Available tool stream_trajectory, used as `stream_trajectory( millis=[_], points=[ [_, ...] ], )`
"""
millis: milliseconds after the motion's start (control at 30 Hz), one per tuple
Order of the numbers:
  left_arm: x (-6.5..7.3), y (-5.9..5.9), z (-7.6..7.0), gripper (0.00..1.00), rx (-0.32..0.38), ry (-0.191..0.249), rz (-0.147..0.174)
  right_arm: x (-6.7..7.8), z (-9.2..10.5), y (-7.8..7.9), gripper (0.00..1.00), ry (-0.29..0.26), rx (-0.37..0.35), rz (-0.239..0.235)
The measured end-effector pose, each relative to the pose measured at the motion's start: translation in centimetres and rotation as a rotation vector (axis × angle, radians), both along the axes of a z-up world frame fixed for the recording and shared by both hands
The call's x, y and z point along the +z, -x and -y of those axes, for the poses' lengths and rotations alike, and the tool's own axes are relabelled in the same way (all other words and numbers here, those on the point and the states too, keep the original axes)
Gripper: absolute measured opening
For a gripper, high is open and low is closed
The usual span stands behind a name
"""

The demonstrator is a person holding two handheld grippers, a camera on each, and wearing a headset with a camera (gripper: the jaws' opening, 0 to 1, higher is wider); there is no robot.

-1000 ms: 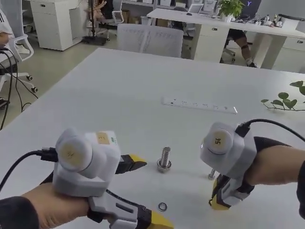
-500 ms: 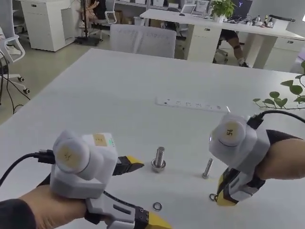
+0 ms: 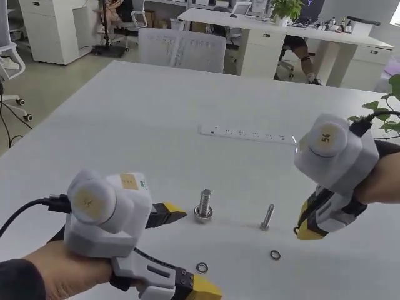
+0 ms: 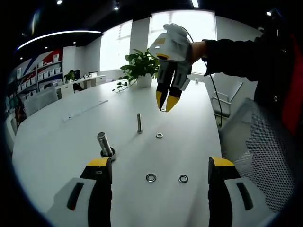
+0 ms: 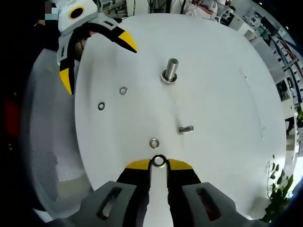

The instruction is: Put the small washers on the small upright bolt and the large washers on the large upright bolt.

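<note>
1. Right gripper (image 5: 159,163): fingers clamped on a washer (image 5: 159,156), pinched by its rim at the very tips. It is held off the desk (image 3: 156,125), near the small bolt (image 3: 267,217) on its right side.
2. Left gripper (image 4: 159,163): fingers wide apart and empty, low beside the large bolt (image 3: 203,205).
3. Both bolts stand upright and well apart. No washer seen on either shank.
4. Loose washers on the desk:
   - one (image 3: 275,254) just in front of the small bolt
   - one (image 3: 202,267) in front of the large bolt
   - another (image 4: 183,178) beside that one.
5. Can't tell whether the held washer is small or large. Likely step is threading it onto the small bolt, which is nearest.
6. To do it well:
   - Keep the washer level; its hole already faces down the fingers.
   - Centre the hole over the bolt tip and descend straight.
   - Part the fingers only once the thread is through.
   - The tip grip is thin and the bolt looks free-standing, so a sideways nudge could drop the washer or topple the bolt.
</note>
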State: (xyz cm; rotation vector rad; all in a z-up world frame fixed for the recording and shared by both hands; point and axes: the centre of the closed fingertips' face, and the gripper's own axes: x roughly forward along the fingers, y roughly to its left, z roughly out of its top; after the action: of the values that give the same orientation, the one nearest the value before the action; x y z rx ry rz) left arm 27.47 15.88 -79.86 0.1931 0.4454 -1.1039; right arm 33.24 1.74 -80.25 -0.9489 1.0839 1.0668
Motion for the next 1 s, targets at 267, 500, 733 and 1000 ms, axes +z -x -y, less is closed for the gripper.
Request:
stream_trajectory(
  millis=[267, 500, 733, 1000],
  points=[
    [0.0, -0.2, -0.1, 0.84, 0.008, 0.004, -0.003, 1.3, -0.9, -1.5, 0.14, -0.011, 0.01, 0.036],
    [0.1, -0.3, -0.3, 0.83, 0.017, 0.006, -0.002, 1.3, -1.7, -2.9, 0.13, -0.011, 0.021, 0.049],
    [0.1, -0.4, -0.6, 0.83, 0.028, 0.007, -0.001, 1.1, -2.5, -3.8, 0.13, -0.012, 0.035, 0.051],
    [0.1, -0.6, -1.0, 0.83, 0.042, 0.011, -0.002, 0.2, -2.6, -4.3, 0.13, -0.002, 0.048, 0.035]
  ],
)
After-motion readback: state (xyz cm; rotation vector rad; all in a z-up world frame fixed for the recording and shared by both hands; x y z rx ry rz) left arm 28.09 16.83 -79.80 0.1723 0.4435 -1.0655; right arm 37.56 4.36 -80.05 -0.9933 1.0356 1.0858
